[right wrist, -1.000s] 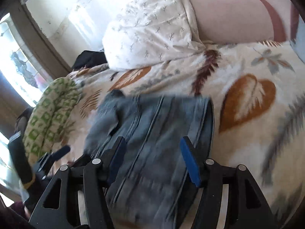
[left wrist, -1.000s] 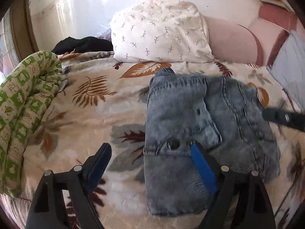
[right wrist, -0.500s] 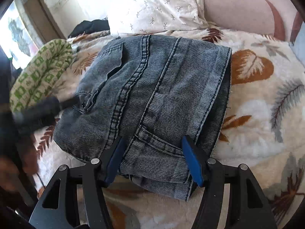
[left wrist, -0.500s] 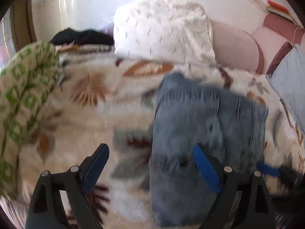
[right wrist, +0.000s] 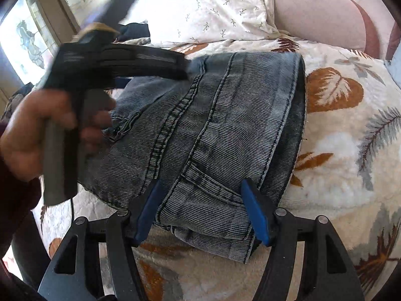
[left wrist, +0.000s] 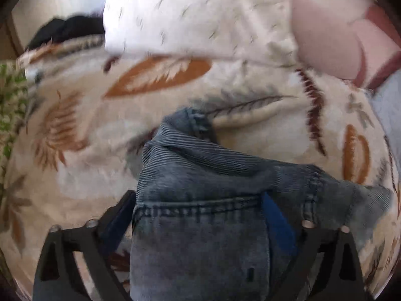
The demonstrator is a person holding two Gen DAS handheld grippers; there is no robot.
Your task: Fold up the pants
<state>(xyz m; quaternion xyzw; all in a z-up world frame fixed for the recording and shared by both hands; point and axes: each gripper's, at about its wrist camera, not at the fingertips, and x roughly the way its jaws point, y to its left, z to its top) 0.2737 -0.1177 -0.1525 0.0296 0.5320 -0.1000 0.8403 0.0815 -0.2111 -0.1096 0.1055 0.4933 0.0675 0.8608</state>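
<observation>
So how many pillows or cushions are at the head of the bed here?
2. The white leaf-sprig pillow lies at the head of the leaf-patterned fleece blanket, and the plain pink cushion sits beside it to the right. Others may be hidden beyond the frame.

So the bed is covered in a fuzzy cream blanket [right wrist: 338,150] printed with rust, brown and grey leaves and feathers. Folded grey-blue jeans [right wrist: 225,125] lie flat right on it, roughly mid-frame in the right wrist view. At 12 o'clock from the jeans, a white pillow [right wrist: 213,7] with tiny sprig prints sits on the blanket, leaning back. Around 1 o'clock there's a pink cushion [right wrist: 313,15] next to it. At 11 o'clock, some dark clothing [right wrist: 135,31] is bunched beside the pillow. In the left wrist view, a green patterned cloth [left wrist: 10,105] lies out at 9 o'clock, blurred.
</observation>
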